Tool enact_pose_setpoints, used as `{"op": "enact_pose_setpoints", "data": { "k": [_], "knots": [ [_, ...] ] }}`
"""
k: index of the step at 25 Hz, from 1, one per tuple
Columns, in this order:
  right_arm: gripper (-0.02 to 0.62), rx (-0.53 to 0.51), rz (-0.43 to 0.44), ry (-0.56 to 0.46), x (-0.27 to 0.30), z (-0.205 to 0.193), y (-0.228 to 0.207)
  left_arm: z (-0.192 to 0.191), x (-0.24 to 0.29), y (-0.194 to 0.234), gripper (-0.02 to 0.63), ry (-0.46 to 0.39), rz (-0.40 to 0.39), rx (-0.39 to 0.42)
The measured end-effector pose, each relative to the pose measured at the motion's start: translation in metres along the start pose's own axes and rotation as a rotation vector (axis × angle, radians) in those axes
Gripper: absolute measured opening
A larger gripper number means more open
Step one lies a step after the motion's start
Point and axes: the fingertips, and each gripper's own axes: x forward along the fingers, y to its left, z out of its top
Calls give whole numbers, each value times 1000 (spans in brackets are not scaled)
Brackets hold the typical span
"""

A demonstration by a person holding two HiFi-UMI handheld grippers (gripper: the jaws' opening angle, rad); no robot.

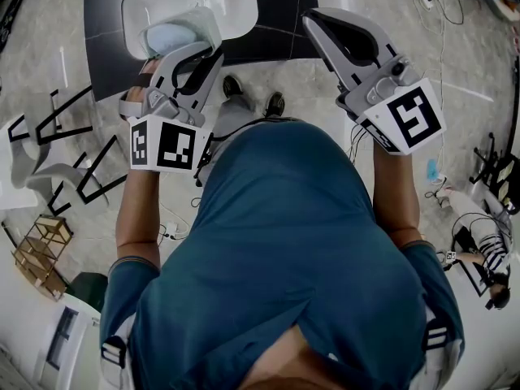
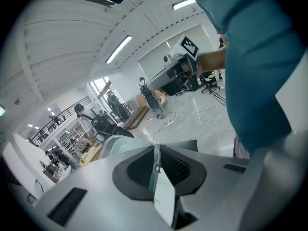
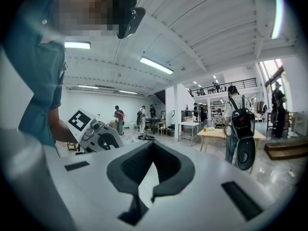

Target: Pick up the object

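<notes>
at left, the left tool (image 2: 155,153) pinches a clear container (image 2: 111,146); right tool (image 3: 153,146) closed, empty.

A grey marbled polished floor (image 1: 49,63) runs under a white ribbed ceiling (image 3: 207,28) with long fluorescent tube lights (image 3: 157,65). White walls (image 3: 91,102), a railed upper gallery (image 3: 226,84) and a pale wooden table (image 3: 211,134) stand farther off; a small wooden slatted frame (image 1: 39,254) sits on the floor.

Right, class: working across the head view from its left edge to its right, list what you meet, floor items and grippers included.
Wooden rack → left gripper, clamped on a clear container → black shoes → right gripper, shut and empty.
</notes>
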Motion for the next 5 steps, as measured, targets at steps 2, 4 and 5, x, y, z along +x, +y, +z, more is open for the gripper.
{"op": "enact_pose_setpoints", "data": {
  "k": [2, 4, 5],
  "knots": [
    [14, 1, -1, 2, 0, 0, -1, 6, -4, 4, 43, -9, 6, 4],
    [14, 2, -2, 4, 0, -1, -2, 11, -6, 6, 43, -16, 11, 8],
    [14, 2, -3, 4, 0, -1, -2, 13, -8, 8, 43, -19, 13, 9]
  ]
}}
